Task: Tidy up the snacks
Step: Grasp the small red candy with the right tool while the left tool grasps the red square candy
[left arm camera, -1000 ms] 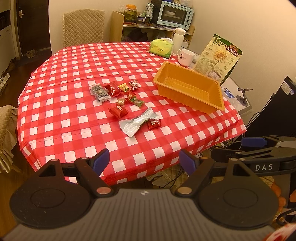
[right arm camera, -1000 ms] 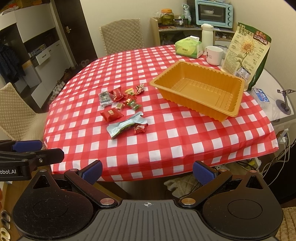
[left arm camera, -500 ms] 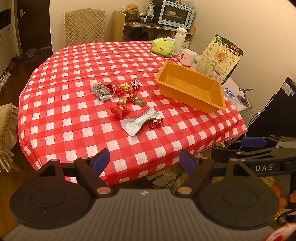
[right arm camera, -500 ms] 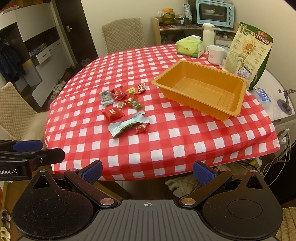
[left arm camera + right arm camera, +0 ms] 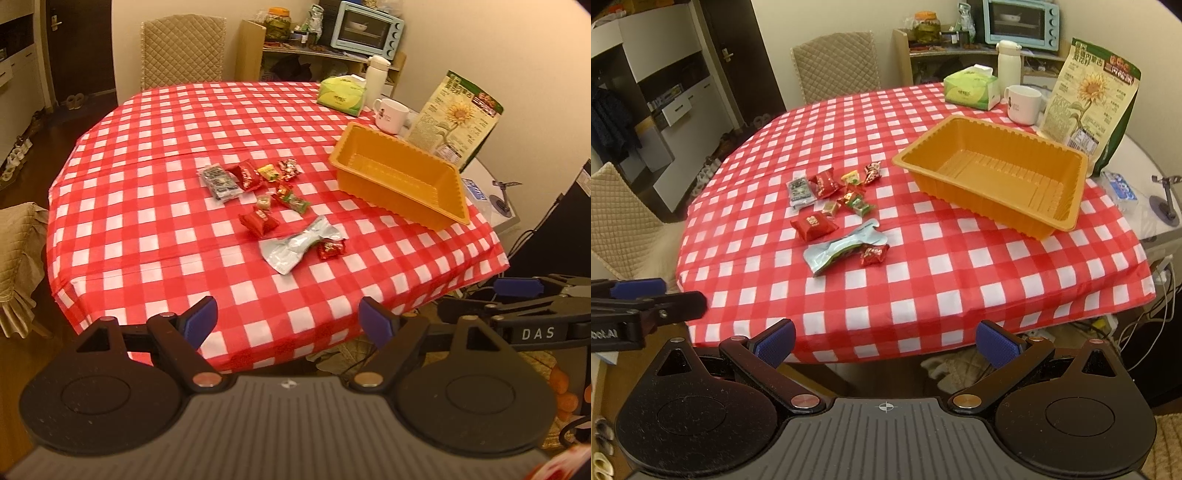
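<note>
Several wrapped snacks lie in a loose cluster on the red-and-white checked table: a silver pouch (image 5: 297,245) (image 5: 844,247), a red packet (image 5: 258,220) (image 5: 812,225), a dark packet (image 5: 218,181) (image 5: 799,190) and small candies (image 5: 291,199) (image 5: 858,205). An empty orange tray (image 5: 402,186) (image 5: 995,173) stands to their right. My left gripper (image 5: 288,321) is open, hovering over the table's near edge, short of the snacks. My right gripper (image 5: 885,343) is open too, just off that edge with nothing between its fingers.
Behind the tray stand a sunflower-seed bag (image 5: 456,118) (image 5: 1089,103), a white mug (image 5: 389,115) (image 5: 1023,103), a green tissue box (image 5: 341,94) (image 5: 971,88) and a white flask (image 5: 1008,66). Quilted chairs (image 5: 183,50) (image 5: 834,64) flank the table.
Both grippers have moved a little toward the table, so the snacks and tray look slightly nearer. Nothing on the table has shifted, and both grippers stayed open.
</note>
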Motion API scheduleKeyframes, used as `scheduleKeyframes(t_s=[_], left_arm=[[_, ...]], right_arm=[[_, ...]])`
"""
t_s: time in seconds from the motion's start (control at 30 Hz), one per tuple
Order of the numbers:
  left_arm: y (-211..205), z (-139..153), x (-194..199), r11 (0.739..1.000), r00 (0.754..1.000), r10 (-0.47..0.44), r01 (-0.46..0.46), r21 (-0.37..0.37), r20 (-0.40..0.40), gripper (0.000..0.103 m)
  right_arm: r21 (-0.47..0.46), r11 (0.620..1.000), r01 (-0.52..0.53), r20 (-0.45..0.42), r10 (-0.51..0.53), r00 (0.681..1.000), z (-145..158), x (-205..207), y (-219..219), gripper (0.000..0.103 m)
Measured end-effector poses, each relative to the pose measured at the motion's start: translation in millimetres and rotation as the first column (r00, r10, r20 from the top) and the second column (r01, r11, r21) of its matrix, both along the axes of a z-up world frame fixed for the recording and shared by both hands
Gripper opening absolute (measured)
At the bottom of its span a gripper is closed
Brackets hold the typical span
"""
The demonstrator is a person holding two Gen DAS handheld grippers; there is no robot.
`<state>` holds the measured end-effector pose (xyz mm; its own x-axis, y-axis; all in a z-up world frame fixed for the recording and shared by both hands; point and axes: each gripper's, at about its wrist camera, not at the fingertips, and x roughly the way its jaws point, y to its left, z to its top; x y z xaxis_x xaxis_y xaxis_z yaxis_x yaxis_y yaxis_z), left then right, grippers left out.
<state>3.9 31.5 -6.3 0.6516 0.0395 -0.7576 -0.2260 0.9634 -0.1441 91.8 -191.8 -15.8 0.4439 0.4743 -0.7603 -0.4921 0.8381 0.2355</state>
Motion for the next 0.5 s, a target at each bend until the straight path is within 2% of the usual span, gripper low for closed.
scheduleKeyframes(t_s=[0.33, 0.5], left_arm=[[29.6, -15.0, 7.2, 0.998, 0.998, 0.061, -0.061, 0.028, -0.01, 0.084], [48.4, -24.9, 14.0, 0.997, 0.997, 0.073, -0.072, 0.018, -0.011, 0.084]], right_arm=[[-0.006, 1.0, -0.021, -0.003, 0.021, 1.0, -23.8, 19.2, 11.5, 0.103], [0.018, 0.998, -0.067, 0.028, 0.066, 0.997, -36.4, 28.0, 25.4, 0.103]])
